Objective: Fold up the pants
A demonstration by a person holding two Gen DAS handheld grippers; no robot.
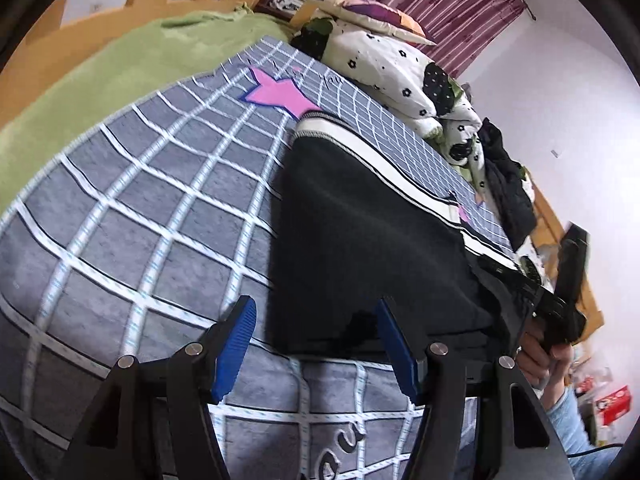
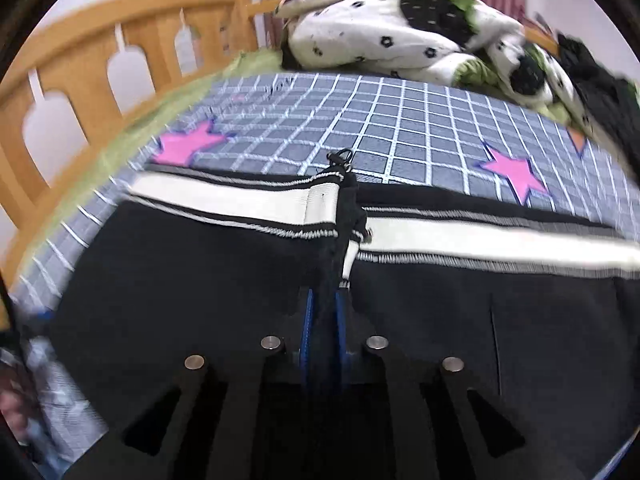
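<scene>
Black pants (image 1: 360,240) with a white side stripe (image 1: 400,168) lie on a grey checked blanket (image 1: 140,220) on the bed. My left gripper (image 1: 316,344) is open over the near left edge of the pants, with one blue pad (image 1: 236,348) over the blanket. The right gripper shows in the left wrist view (image 1: 500,272) at the pants' right edge. In the right wrist view the pants (image 2: 200,280) fill the foreground. My right gripper (image 2: 324,304) is shut on a bunched fold of black fabric with the white stripe (image 2: 480,240) and a drawstring (image 2: 340,160).
A floral quilt (image 1: 400,68) and pillow (image 1: 380,12) are piled at the far side. Dark clothes (image 1: 508,184) lie beside them. A wooden headboard (image 2: 80,80) and green sheet (image 1: 80,92) border the blanket. Pink stars (image 2: 516,176) mark the blanket.
</scene>
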